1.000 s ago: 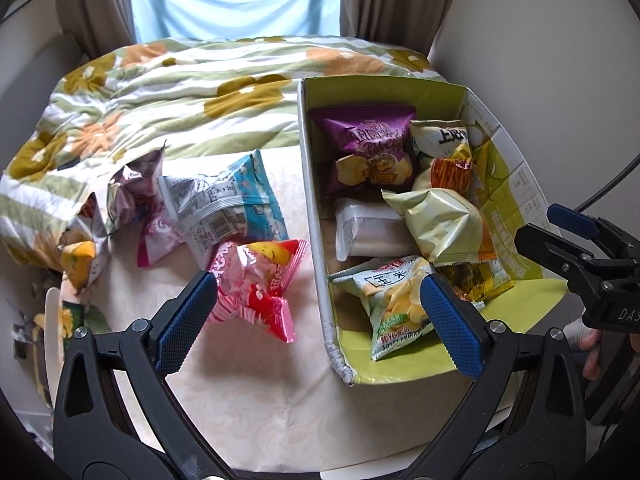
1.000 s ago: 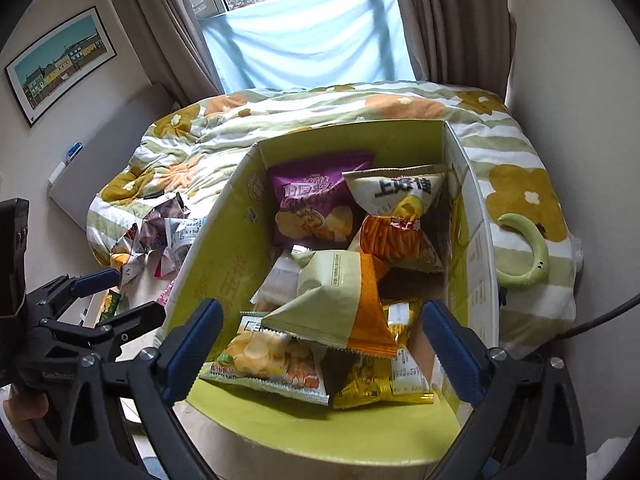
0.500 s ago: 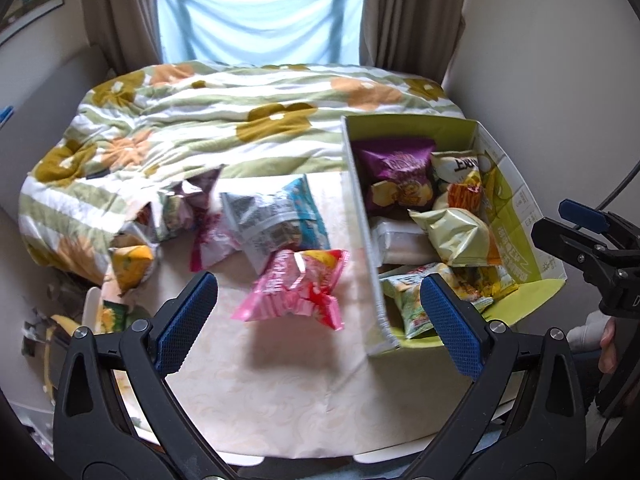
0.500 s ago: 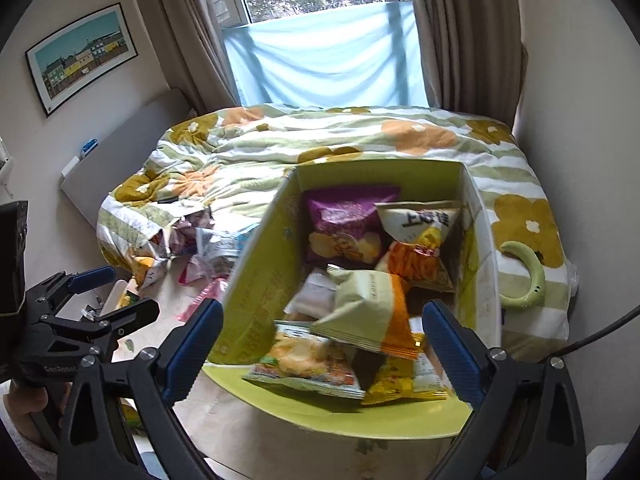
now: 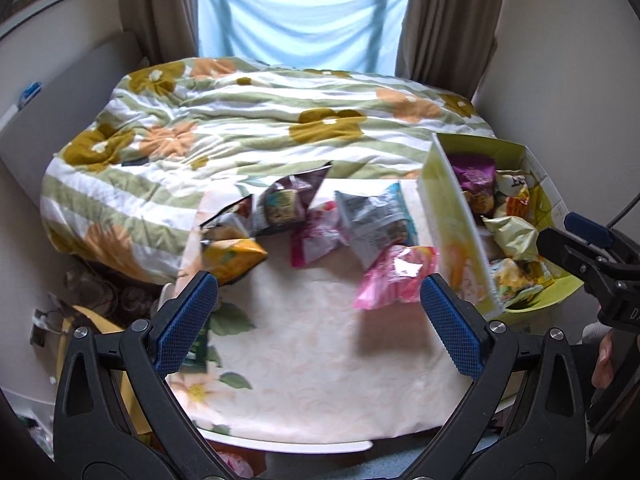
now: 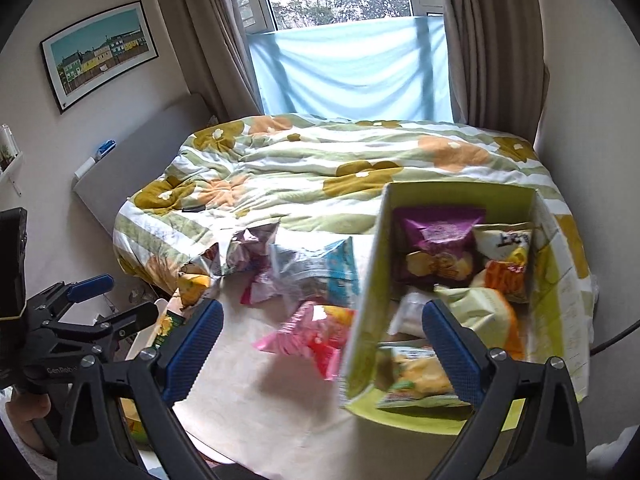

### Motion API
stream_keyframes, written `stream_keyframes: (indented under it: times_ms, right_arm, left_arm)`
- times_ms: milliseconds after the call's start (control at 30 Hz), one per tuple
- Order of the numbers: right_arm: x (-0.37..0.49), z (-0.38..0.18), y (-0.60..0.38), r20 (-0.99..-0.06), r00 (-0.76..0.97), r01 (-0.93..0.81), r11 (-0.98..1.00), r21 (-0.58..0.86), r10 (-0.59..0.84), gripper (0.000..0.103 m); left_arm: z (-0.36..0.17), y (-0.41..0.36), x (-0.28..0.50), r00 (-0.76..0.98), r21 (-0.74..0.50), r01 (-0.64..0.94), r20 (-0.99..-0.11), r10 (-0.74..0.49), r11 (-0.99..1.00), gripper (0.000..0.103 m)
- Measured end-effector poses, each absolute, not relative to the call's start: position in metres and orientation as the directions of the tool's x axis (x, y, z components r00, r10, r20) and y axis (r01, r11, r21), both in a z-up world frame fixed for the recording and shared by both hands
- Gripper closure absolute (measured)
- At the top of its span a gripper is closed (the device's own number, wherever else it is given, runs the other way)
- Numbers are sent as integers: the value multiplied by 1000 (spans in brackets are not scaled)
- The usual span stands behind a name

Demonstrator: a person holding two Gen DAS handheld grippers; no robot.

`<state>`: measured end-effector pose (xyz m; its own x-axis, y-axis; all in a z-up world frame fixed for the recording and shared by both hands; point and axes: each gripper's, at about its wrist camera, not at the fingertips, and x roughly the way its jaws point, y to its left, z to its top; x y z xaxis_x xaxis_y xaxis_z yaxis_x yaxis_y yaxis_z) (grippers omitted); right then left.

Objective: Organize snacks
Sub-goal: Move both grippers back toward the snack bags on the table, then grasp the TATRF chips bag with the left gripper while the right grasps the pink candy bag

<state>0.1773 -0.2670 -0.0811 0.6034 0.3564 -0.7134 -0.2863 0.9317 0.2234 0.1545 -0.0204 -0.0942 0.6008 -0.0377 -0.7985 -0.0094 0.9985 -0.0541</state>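
A yellow-green cardboard box (image 5: 452, 216) (image 6: 366, 292) stands at the table's right and holds several snack bags, among them a purple one (image 6: 438, 240). Loose bags lie left of it on the cream tablecloth (image 5: 300, 360): a pink bag (image 5: 396, 276) (image 6: 312, 334) nearest the box, a grey-blue bag (image 5: 374, 220), a purple bag (image 5: 286, 200) and an orange bag (image 5: 232, 256). My left gripper (image 5: 320, 324) is open and empty, held back above the table's near part. My right gripper (image 6: 324, 348) is open and empty, in front of the box's near left corner.
A bed with a green floral quilt (image 5: 240, 120) borders the table's far side. A window with a blue cloth (image 6: 352, 68) and curtains lies beyond. A wall runs along the right. Clutter lies on the floor at the left (image 5: 80, 292).
Both grippers have drawn back and upward from the table, so the box and bags look smaller and farther. Both stay open and empty. The snacks have not moved.
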Motion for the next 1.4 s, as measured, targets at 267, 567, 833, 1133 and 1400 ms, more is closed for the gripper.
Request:
stream_keyframes:
  times_ms: [267,567,833,1133,1400]
  right_arm:
    - [177,-104,-205,-750,582,-210,949,236,315,4]
    - [179,-130,-162,-774,599,-73,977,202,205,4]
    - [183,-157,-149,-795,605,40,997,72,33,4]
    - [199,-196,-136,-808,586,56,998,-27,-55,4]
    - [220,-228,-130,-813,571,58,994,-94,-111,4]
  left_arm:
    - [-111,62,166,562,-94,-19,-824,-67,995,2]
    - [-142,129,215,503,-170,6,-851,-150,985,2]
    - [-185,150,264,436,-255,-45,-875,-211,966,2]
    - [-240,141,299,346,-275,-85,-909,-230,958,2]
    - [-277,134,322,276,-264,-111,-935,-225,958,2]
